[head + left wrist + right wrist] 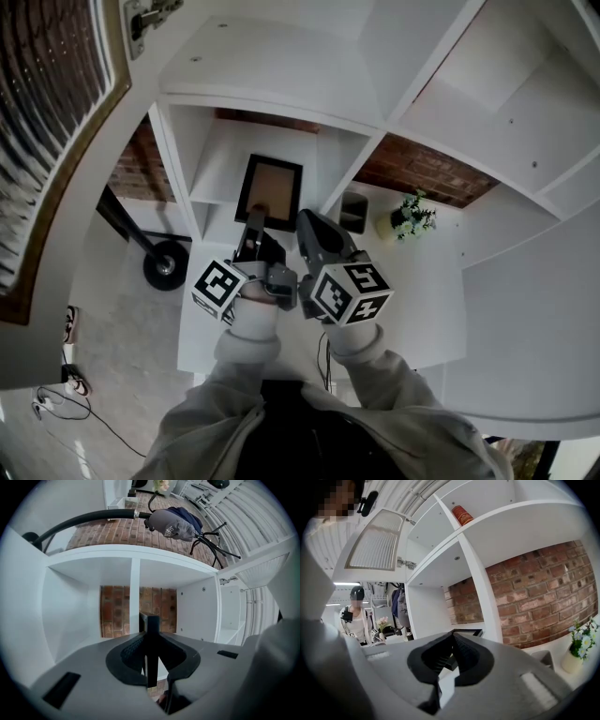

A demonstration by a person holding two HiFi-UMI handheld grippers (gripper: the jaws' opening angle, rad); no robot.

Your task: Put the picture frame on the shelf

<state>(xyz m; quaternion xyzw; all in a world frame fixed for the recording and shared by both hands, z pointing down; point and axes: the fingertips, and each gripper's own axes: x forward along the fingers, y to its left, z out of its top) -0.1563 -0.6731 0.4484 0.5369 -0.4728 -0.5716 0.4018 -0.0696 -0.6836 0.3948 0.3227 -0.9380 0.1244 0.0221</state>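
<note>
The picture frame point(271, 190), black with a brown panel, stands in a compartment of the white shelf unit point(214, 159). My left gripper point(254, 225) is shut on its lower edge. In the left gripper view the frame point(151, 622) runs edge-on between the jaws of the left gripper point(149, 641), which pinch it. My right gripper point(312, 228) sits just right of the frame, against the compartment's divider. In the right gripper view the right gripper point(452, 638) is shut with its tips touching and nothing between them; a corner of the frame point(468, 632) shows just beyond.
A small potted plant point(411, 217) and a dark object point(353, 211) stand in the compartment to the right. A red can point(461, 514) sits on a higher shelf. Red brick wall backs the shelf. A wheeled stand base point(166, 264) is at the left, and a person point(354, 618) stands far off.
</note>
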